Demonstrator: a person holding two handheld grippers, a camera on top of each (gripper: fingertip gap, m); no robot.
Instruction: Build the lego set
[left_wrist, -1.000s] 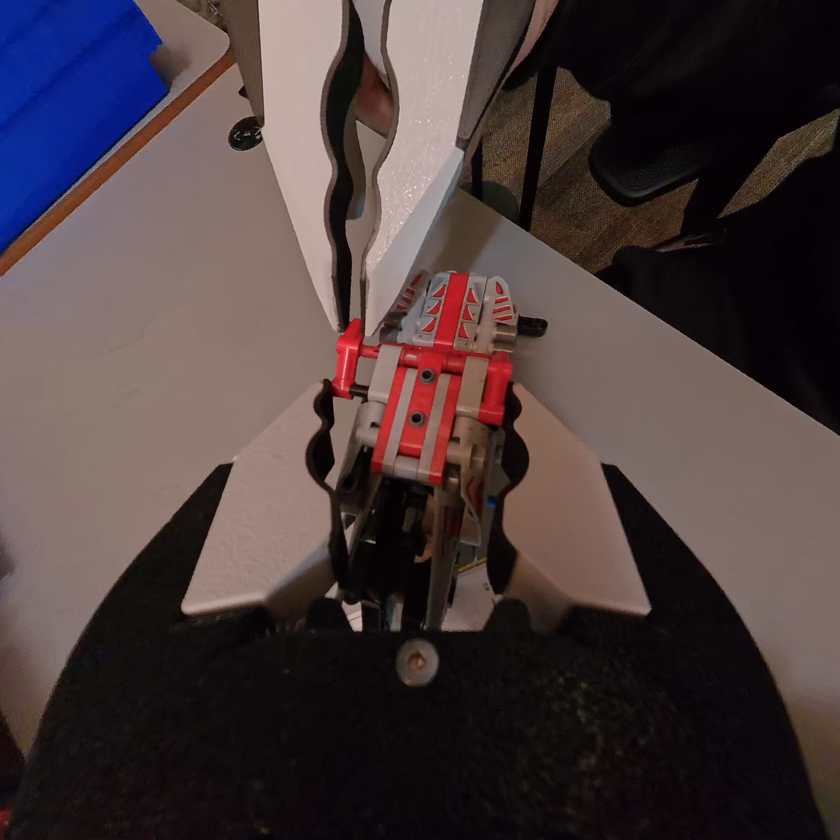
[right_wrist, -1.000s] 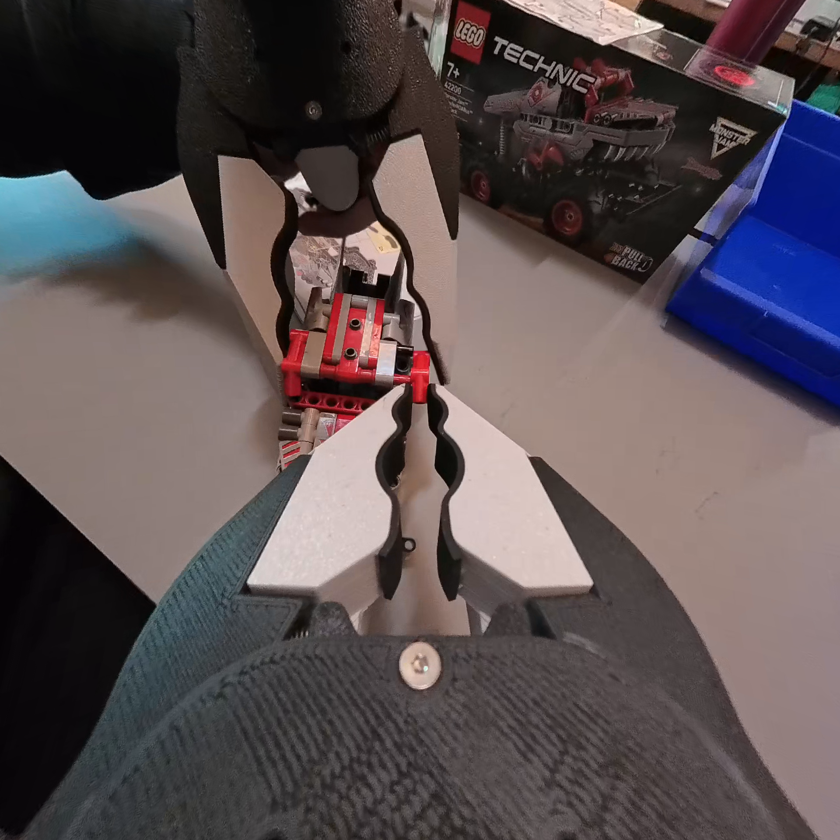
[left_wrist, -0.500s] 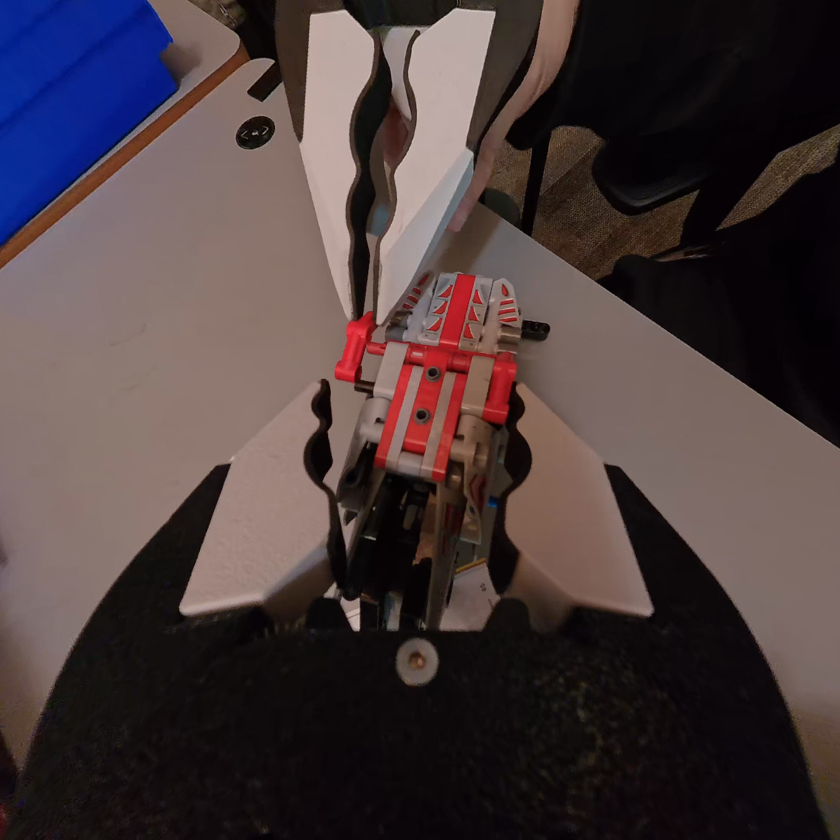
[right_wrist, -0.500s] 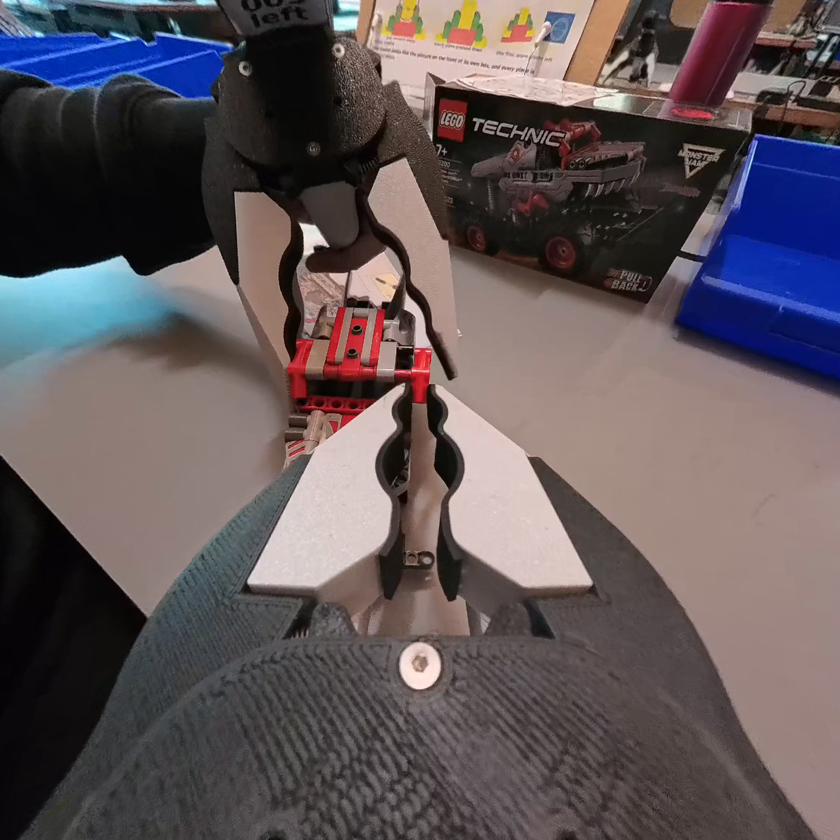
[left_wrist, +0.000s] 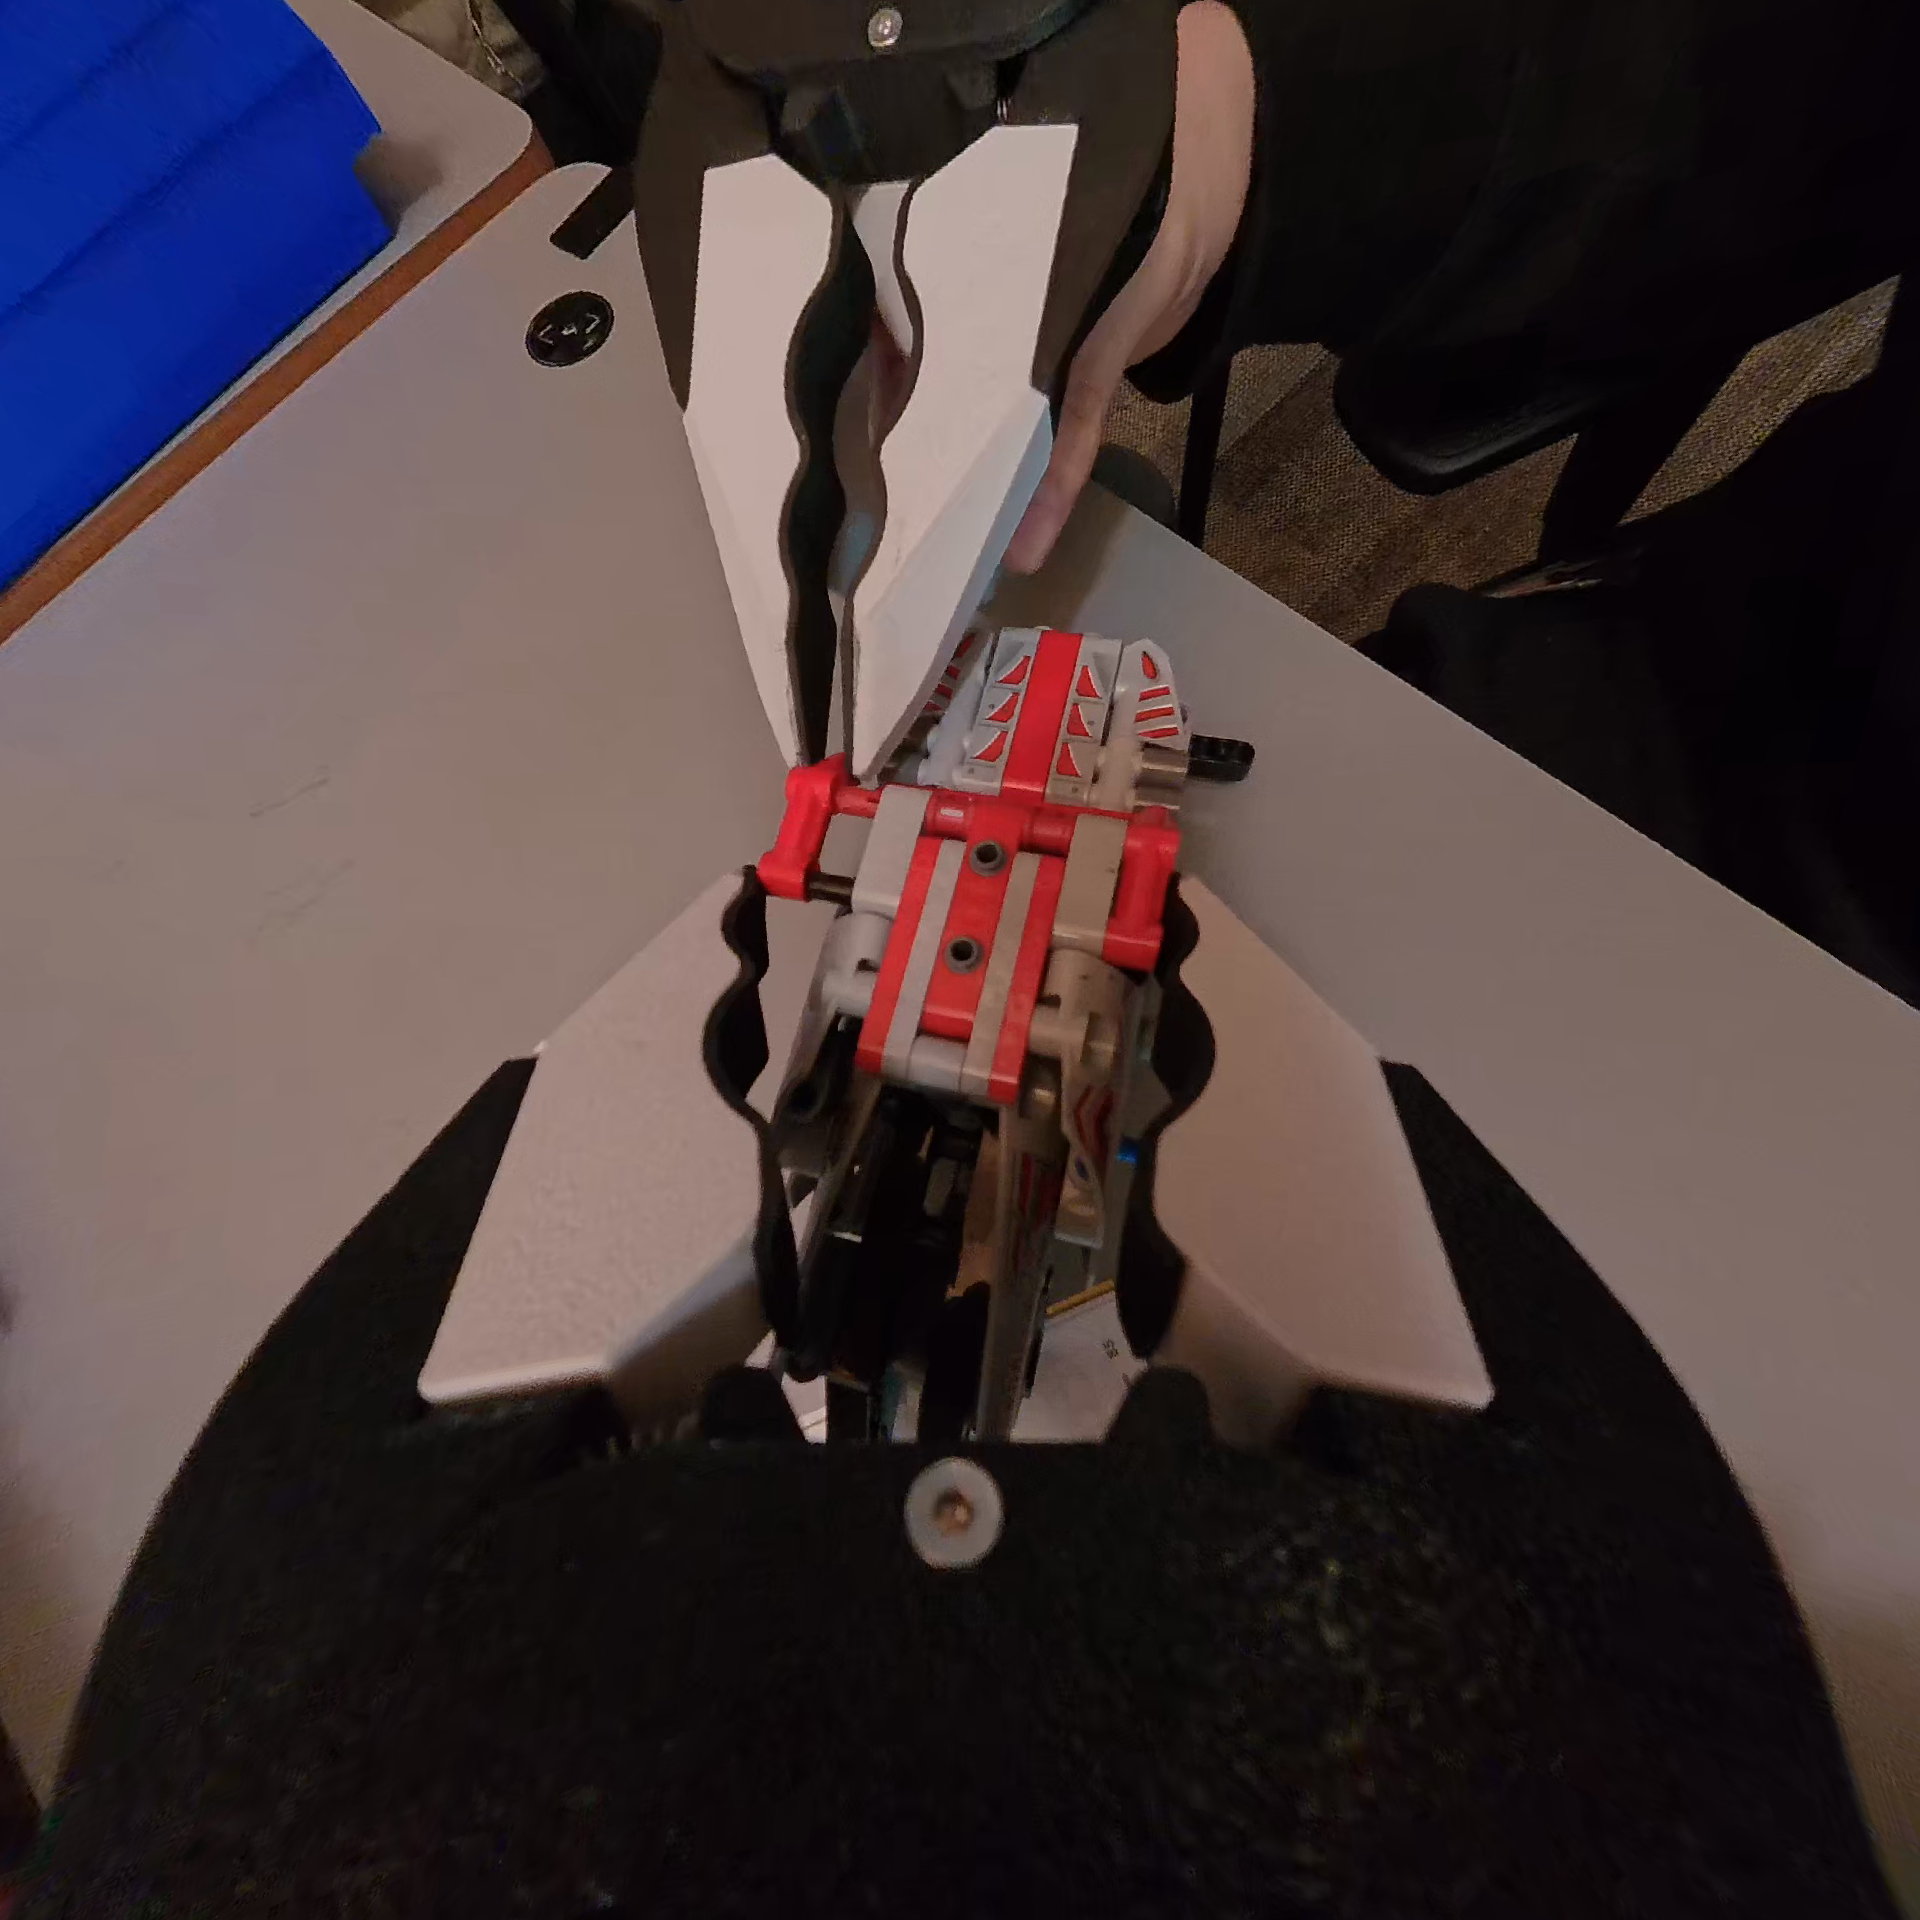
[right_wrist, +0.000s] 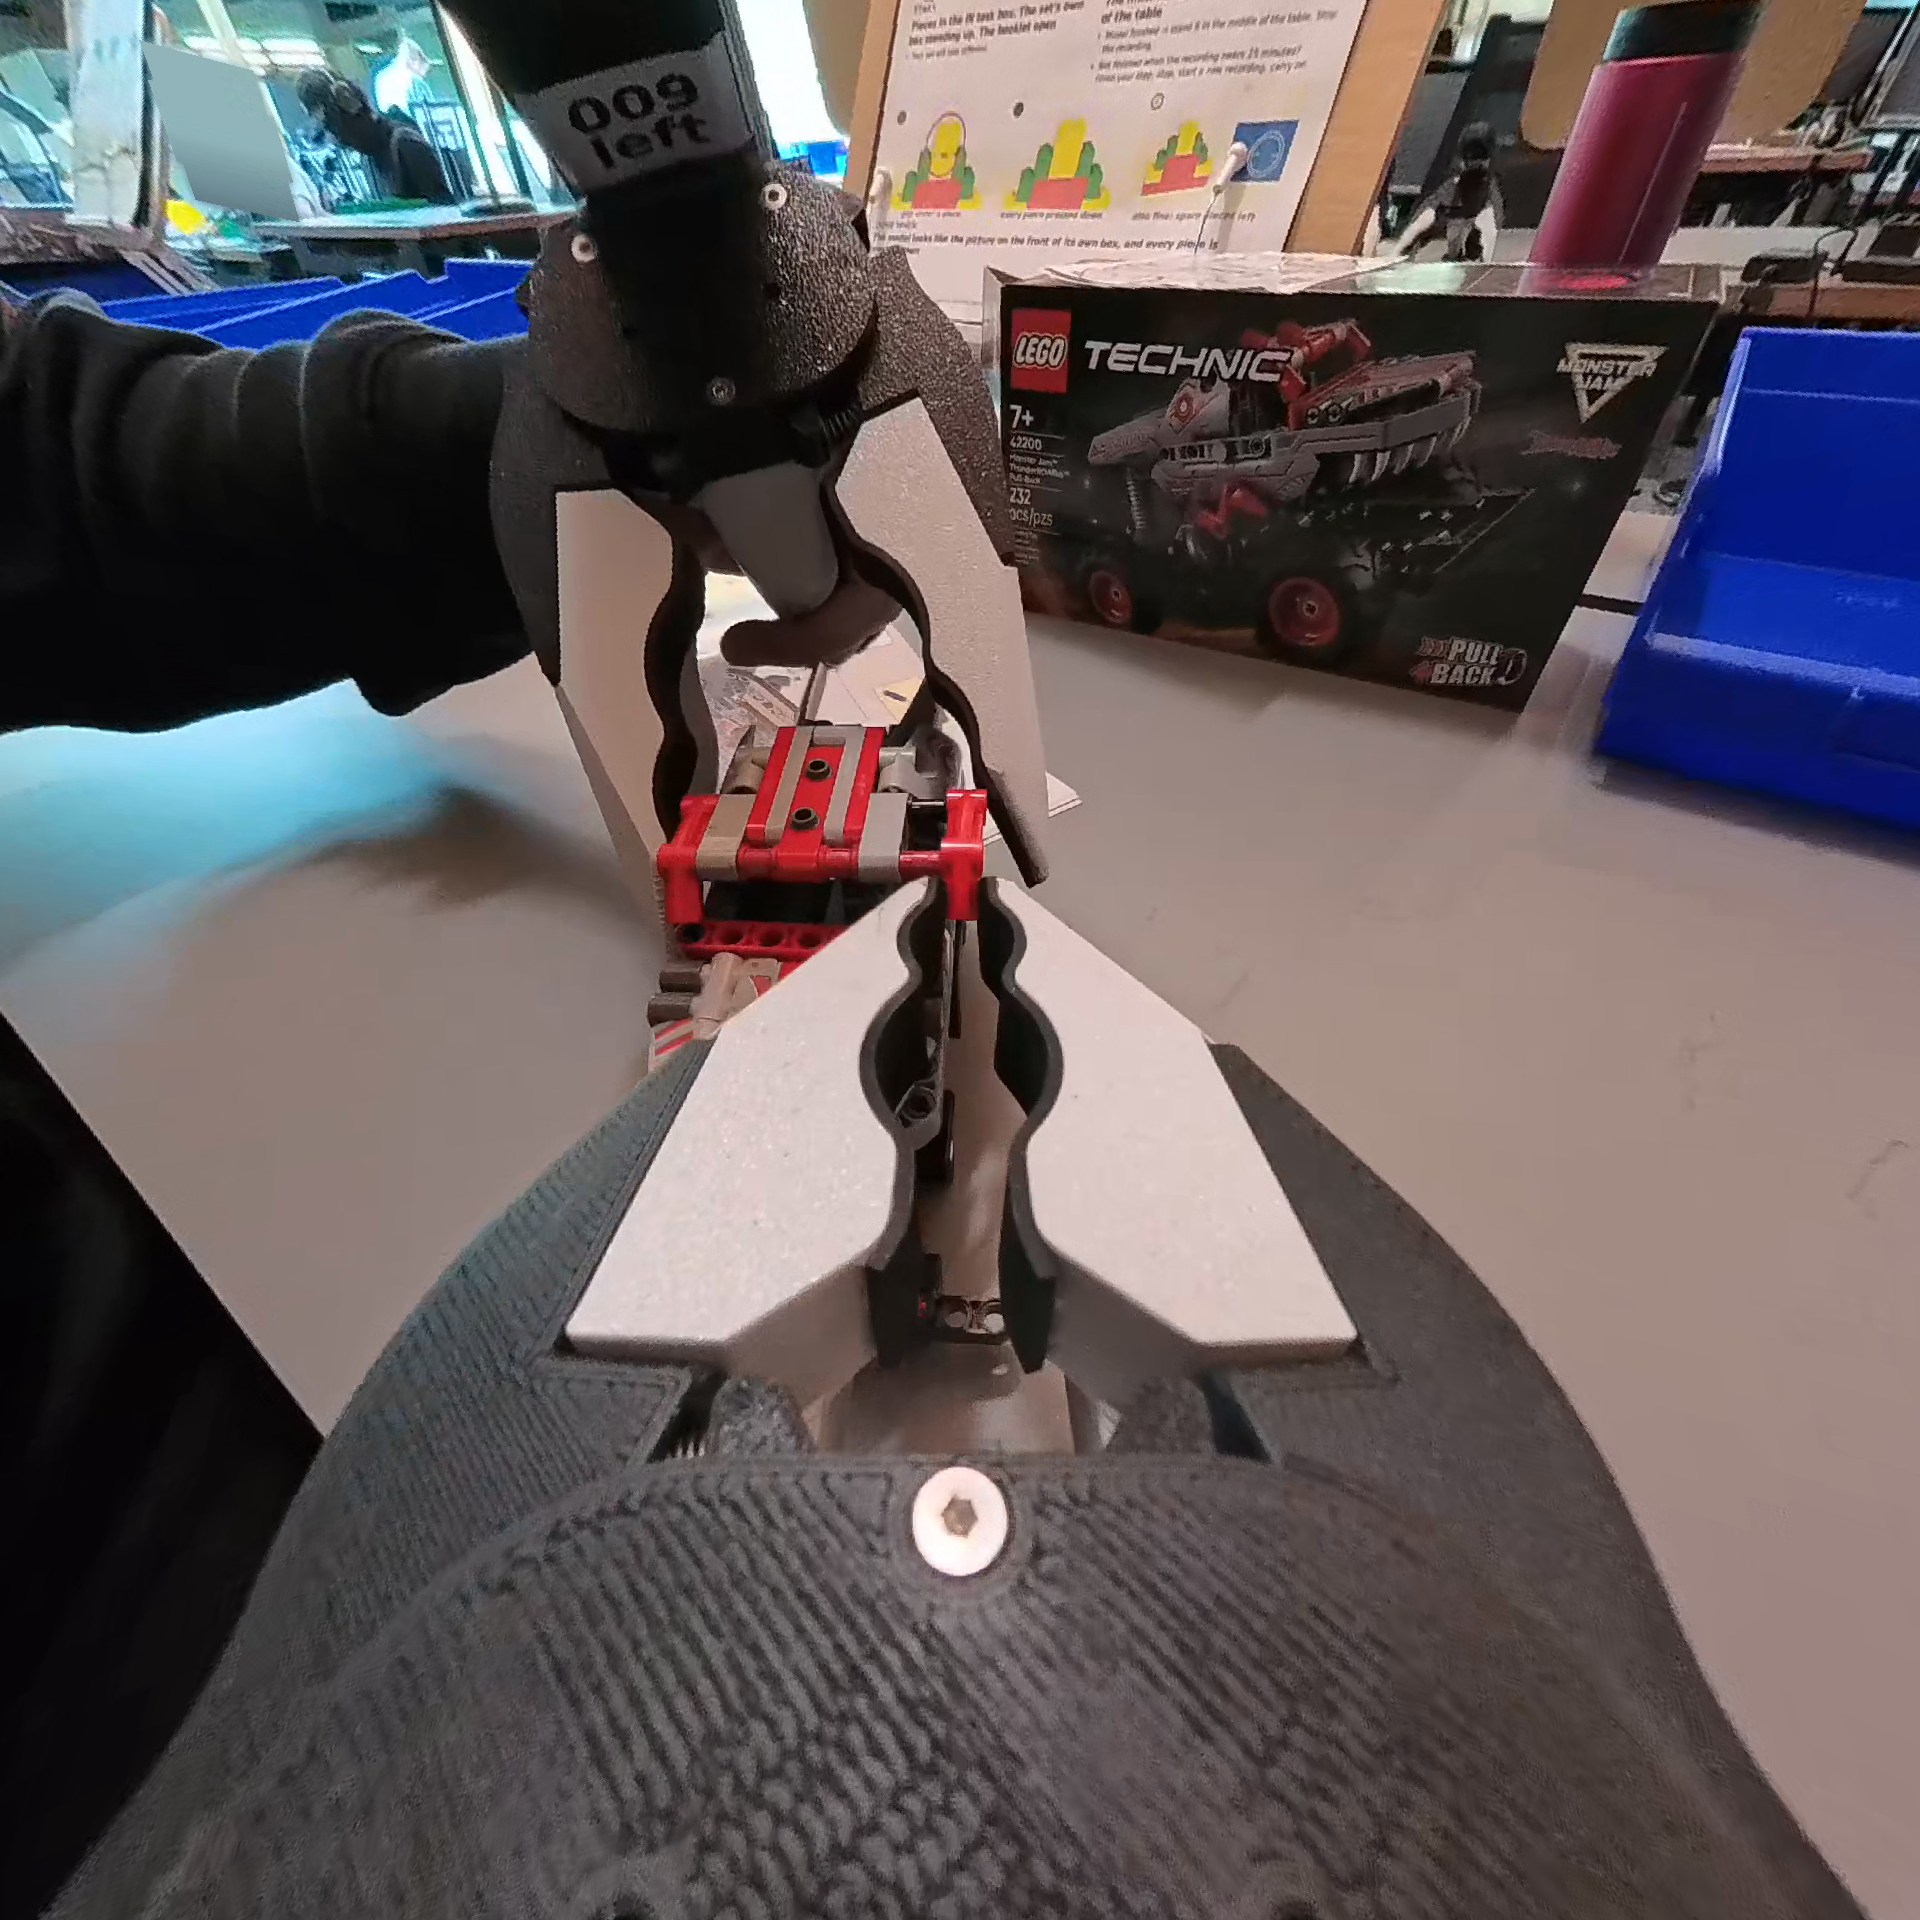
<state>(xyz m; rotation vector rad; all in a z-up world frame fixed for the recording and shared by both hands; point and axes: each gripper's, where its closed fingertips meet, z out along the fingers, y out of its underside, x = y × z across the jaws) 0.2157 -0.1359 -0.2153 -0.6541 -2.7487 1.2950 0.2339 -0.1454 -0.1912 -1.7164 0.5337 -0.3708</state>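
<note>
A red and grey Lego model (left_wrist: 977, 935) stands on the grey table (left_wrist: 364, 831). My left gripper (left_wrist: 966, 904) is shut on the model's sides, one finger on each flank. My right gripper (left_wrist: 831, 753) comes in from the far side, its fingers nearly together, with the tips pinching a red connector (left_wrist: 805, 831) at the model's left end. In the right wrist view my right gripper (right_wrist: 956, 894) has that red connector (right_wrist: 963, 842) between its tips, and the left gripper (right_wrist: 831, 831) holds the model (right_wrist: 810, 821) from behind.
The set's box (right_wrist: 1330, 468) stands at the back right, beside a blue bin (right_wrist: 1787, 582). A paper booklet (right_wrist: 748, 686) lies under the model. Another blue bin (left_wrist: 156, 260) lies far left. The table edge (left_wrist: 1558, 831) runs close on the right, with a chair beyond. Left and right tips are no more than a few centimetres apart.
My right gripper has swung back and tilted more upright while its tips stay at the red connector. The left gripper still holds the model in the same place.
</note>
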